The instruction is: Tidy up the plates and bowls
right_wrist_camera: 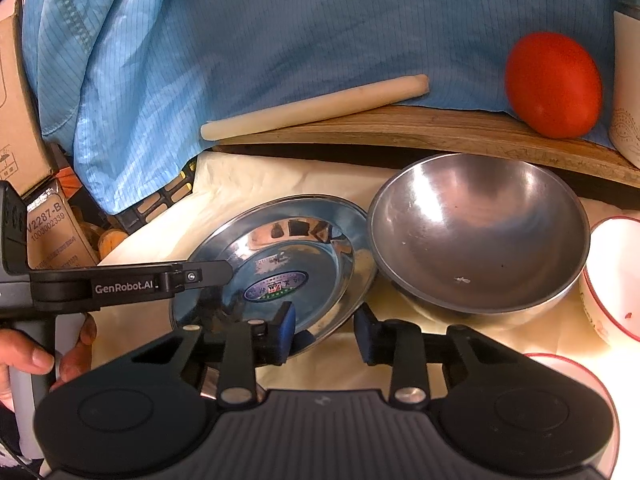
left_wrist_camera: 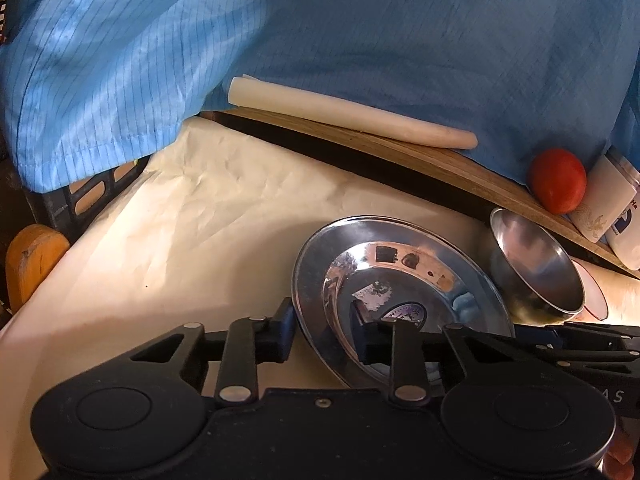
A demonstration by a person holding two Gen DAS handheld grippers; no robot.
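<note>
A shiny steel plate (left_wrist_camera: 400,280) (right_wrist_camera: 280,264) with a round sticker lies on the cream cloth. A steel bowl (left_wrist_camera: 536,264) (right_wrist_camera: 480,236) stands just right of it, touching its rim. My left gripper (left_wrist_camera: 324,332) is open, its jaws straddling the plate's left rim; it also shows from the side in the right wrist view (right_wrist_camera: 208,276). My right gripper (right_wrist_camera: 324,330) is open, its jaws straddling the plate's near right rim. A white red-rimmed bowl (right_wrist_camera: 616,280) (left_wrist_camera: 592,296) sits at the far right, and a white red-rimmed dish (right_wrist_camera: 568,364) lies partly hidden under my right gripper.
A wooden board (right_wrist_camera: 420,128) runs along the back with a white candle-like rod (right_wrist_camera: 312,108), a red tomato (right_wrist_camera: 554,84) and a white jar (right_wrist_camera: 626,80). Blue cloth (right_wrist_camera: 280,32) hangs behind. Cardboard boxes (right_wrist_camera: 44,236) and a black crate (left_wrist_camera: 84,196) stand at left.
</note>
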